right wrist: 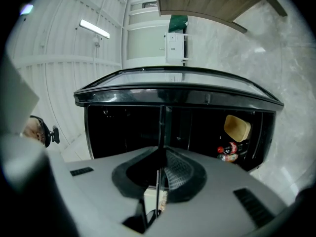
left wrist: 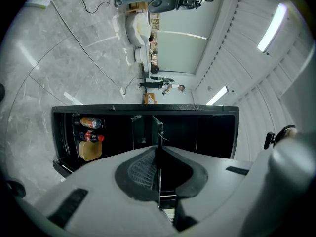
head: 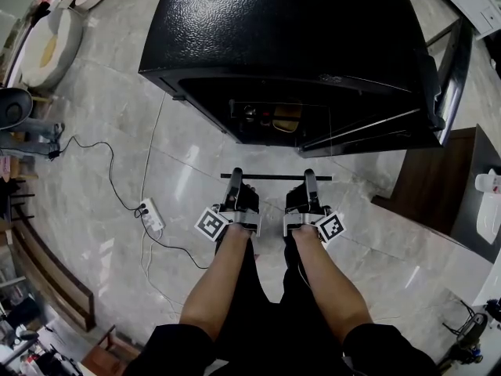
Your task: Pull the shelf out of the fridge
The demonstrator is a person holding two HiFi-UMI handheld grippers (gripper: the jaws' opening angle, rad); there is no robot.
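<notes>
**Two grippers clamped on one shelf, fridge standing open**

1. Fridge: black and low, with its door swung wide on the person's right. Some cans and a tan container sit deep inside.
2. Shelf: a thin plate with a dark front strip, held level just in front of the opening, over the tiled floor. I cannot tell whether its rear edge sits in the runners.
3. Left gripper: closed on the front strip near its left end. Its own view shows the plate edge-on, pinched between the pads.
4. Right gripper: likewise clamped on the strip, near the right end, with the pads meeting on the thin edge.
5. Power strip: lies with its cable on the floor to the person's left.

Handling note: the draw looks well advanced.
- Both hands should come back together at one height, so the plate neither skews nor binds.
- The plate should stay flat, since a thin edge may slip from the pads if tilted.
- Step back clear of the cable.
</notes>
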